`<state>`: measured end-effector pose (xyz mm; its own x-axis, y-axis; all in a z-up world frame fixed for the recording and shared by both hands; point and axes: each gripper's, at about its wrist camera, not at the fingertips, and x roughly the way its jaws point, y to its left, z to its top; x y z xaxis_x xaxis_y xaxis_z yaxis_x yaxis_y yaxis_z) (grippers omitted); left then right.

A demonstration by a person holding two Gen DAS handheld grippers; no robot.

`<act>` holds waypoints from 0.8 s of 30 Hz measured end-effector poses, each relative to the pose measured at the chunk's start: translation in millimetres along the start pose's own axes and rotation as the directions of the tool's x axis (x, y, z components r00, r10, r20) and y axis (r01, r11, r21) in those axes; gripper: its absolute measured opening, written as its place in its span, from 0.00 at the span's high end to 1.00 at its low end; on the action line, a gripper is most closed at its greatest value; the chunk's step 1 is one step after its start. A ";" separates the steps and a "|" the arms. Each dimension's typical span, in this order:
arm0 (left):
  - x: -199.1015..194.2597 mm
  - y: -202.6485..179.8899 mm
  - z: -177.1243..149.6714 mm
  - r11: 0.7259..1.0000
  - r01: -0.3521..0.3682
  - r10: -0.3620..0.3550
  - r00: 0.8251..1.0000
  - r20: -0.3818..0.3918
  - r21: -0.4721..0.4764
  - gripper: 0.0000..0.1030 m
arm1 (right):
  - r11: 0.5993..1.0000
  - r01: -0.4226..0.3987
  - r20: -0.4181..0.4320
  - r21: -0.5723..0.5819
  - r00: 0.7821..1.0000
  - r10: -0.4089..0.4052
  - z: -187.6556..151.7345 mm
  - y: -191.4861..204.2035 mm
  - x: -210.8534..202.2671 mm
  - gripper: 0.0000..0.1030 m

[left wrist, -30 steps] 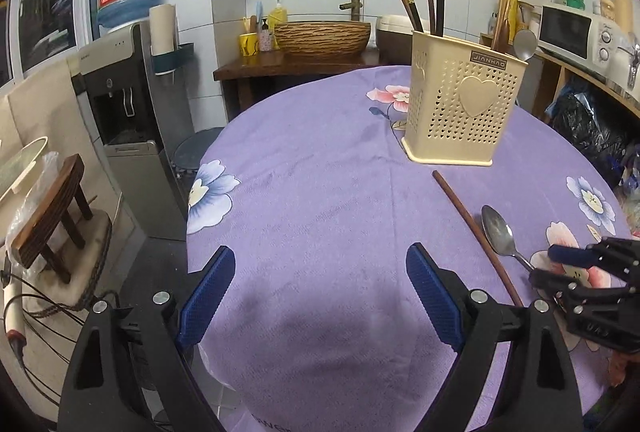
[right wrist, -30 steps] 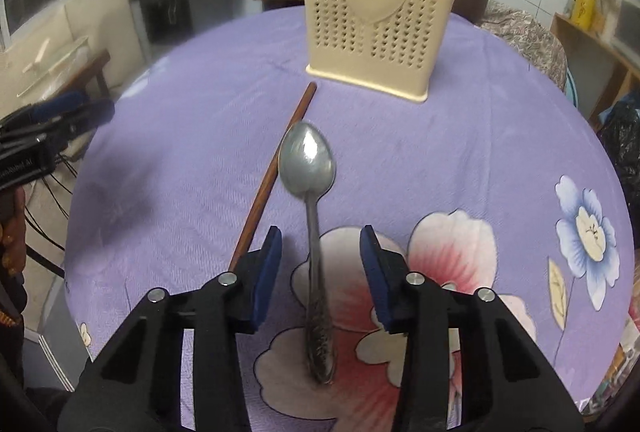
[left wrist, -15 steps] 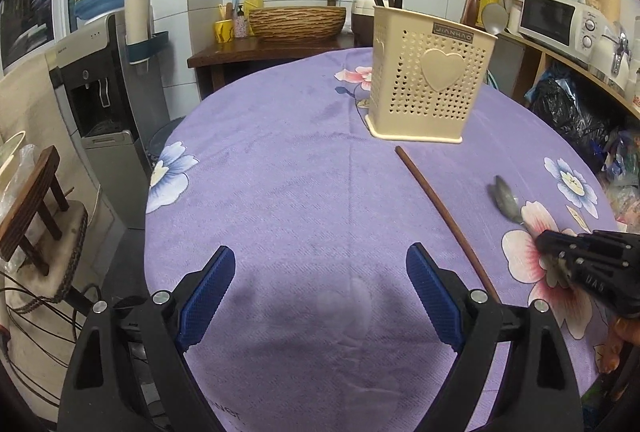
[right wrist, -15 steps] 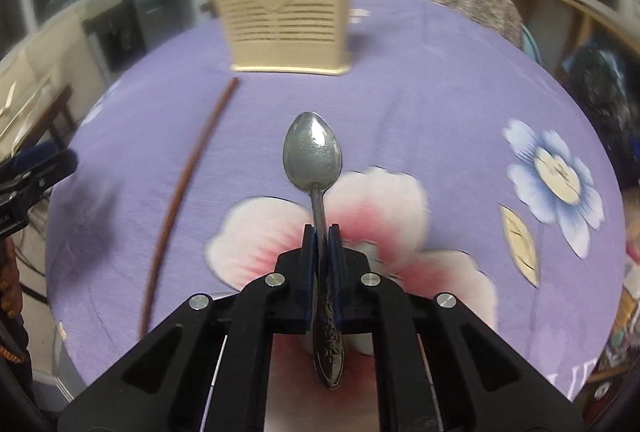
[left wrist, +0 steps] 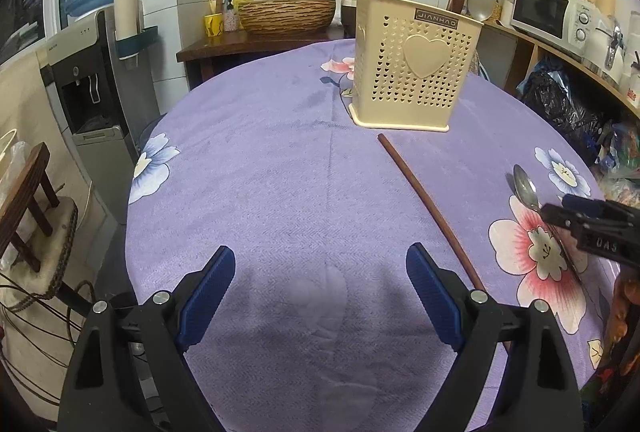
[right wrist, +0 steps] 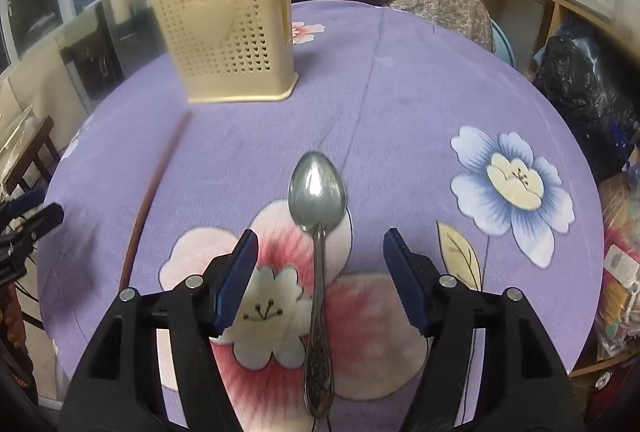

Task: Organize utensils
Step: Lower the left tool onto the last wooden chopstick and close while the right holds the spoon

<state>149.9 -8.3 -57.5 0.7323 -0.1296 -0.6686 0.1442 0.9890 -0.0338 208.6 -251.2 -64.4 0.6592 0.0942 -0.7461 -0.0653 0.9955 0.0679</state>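
A metal spoon (right wrist: 318, 216) lies on the purple flowered tablecloth (right wrist: 400, 103), its handle running between the fingers of my right gripper (right wrist: 320, 272), which is open around it without touching. The spoon also shows in the left wrist view (left wrist: 525, 187), beside my right gripper (left wrist: 576, 209). A brown chopstick (left wrist: 428, 199) lies on the cloth in front of the cream utensil holder (left wrist: 412, 61), which holds chopsticks and a spoon. My left gripper (left wrist: 320, 296) is open and empty over the cloth's near edge.
The table edge drops off to the left toward a water dispenser (left wrist: 92, 71) and a wooden stool (left wrist: 24, 199). A shelf with a microwave (left wrist: 548, 11) and black bags (left wrist: 560, 103) stand to the right. A basket bowl (left wrist: 286, 15) sits on the back counter.
My right gripper closed on the spoon's handle half a second ago and now stands open, the spoon lying on the cloth. The left gripper stayed open and shifted slightly.
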 end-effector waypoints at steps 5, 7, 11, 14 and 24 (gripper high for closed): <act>4.3 -4.7 0.2 1.000 0.010 -0.010 1.000 -0.012 0.005 0.16 | 1.000 0.003 -0.068 0.005 0.998 -0.002 17.3 -1.4 26.6 0.37; 5.7 -7.2 0.4 1.000 0.009 -0.009 1.000 -0.015 0.013 0.16 | 1.000 0.014 -0.084 0.004 0.996 -0.013 20.3 -0.4 33.8 0.37; 10.3 -11.9 2.3 1.000 0.017 -0.016 0.999 -0.031 0.019 0.16 | 0.998 0.056 -0.082 -0.011 0.995 -0.057 24.7 4.6 41.3 0.37; 18.2 -19.1 7.9 0.999 0.031 -0.030 0.998 -0.050 0.031 0.16 | 0.998 0.065 -0.073 -0.003 0.995 -0.065 25.1 6.1 42.7 0.40; 80.6 -64.4 53.4 0.993 0.100 -0.089 0.982 -0.165 0.058 0.58 | 0.998 0.065 -0.050 0.002 0.997 -0.064 18.7 8.0 38.2 0.52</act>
<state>235.2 -86.3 -69.5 0.5964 -0.2035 -0.7764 0.2548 0.9653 -0.0573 247.2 -239.6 -80.0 0.6237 0.0295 -0.7811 -0.0209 0.9996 0.0210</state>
